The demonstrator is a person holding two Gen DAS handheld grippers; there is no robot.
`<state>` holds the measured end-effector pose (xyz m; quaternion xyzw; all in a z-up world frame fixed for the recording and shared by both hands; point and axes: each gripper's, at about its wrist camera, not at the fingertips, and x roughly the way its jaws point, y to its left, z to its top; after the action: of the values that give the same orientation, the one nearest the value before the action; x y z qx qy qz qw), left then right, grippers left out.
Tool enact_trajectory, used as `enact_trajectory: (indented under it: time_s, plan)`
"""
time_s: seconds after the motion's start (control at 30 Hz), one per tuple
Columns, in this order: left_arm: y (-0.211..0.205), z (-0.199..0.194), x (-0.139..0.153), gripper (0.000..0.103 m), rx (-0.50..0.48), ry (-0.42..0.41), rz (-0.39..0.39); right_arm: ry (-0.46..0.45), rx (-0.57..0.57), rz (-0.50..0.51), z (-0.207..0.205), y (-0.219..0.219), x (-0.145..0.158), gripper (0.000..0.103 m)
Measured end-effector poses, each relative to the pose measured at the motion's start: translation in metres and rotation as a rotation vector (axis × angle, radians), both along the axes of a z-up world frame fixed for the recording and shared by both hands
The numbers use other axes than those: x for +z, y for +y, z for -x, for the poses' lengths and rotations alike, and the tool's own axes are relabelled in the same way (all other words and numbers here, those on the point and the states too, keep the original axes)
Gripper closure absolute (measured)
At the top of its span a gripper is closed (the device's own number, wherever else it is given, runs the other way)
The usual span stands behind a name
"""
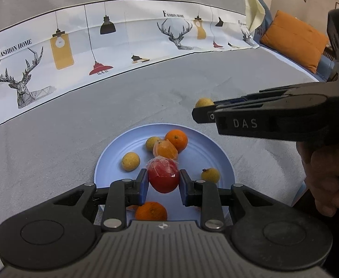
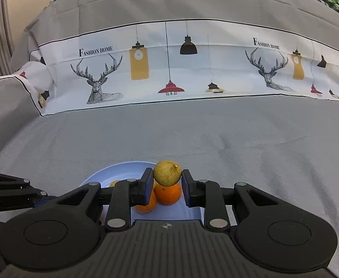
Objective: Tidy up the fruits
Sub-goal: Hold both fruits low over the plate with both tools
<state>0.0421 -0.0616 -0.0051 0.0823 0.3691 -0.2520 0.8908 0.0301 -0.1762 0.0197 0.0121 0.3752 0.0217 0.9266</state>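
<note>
The left gripper [image 1: 163,180] pinches a red fruit wrapped in clear film [image 1: 163,175] between its two blue pads, holding it low over the near half of a round blue plate [image 1: 113,153]. The right gripper [image 2: 167,180] pinches one small yellow-brown fruit [image 2: 167,172], its pads pressed against both sides; in the left wrist view this gripper [image 1: 206,113] reaches in from the right, above and beyond the plate's far right rim, with the held fruit [image 1: 204,102] peeking out at its tip. On the plate the left view shows three loose small yellow-brown fruits: one on the left [image 1: 130,161], one farther back [image 1: 151,143], one on the right [image 1: 210,175]. There are two bare oranges, one at the back [image 1: 177,139] and one at the near edge [image 1: 151,211] partly hidden under the gripper body, plus one orange in clear wrap [image 1: 165,149] touching the back orange and lying just behind the red fruit. Both grippers point forward and tilt downward toward the plate. A person's hand [image 1: 327,180] grips the right gripper's handle at the right edge of the left view. The plate sits on a grey cloth [image 2: 215,134], and behind it runs a white band printed with deer and lamps [image 2: 169,69]. One orange cushion [image 1: 294,39] lies far off to the right.
</note>
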Motion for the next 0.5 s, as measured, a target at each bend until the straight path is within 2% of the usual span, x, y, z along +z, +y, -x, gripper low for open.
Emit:
enact_trajectory:
  time_s: [0.5]
  plan:
    - [0.0020, -0.0013, 0.0004, 0.073, 0.009, 0.001, 0.000, 0.035, 0.027, 0.026, -0.0040, 0.0094, -0.0062, 0.076]
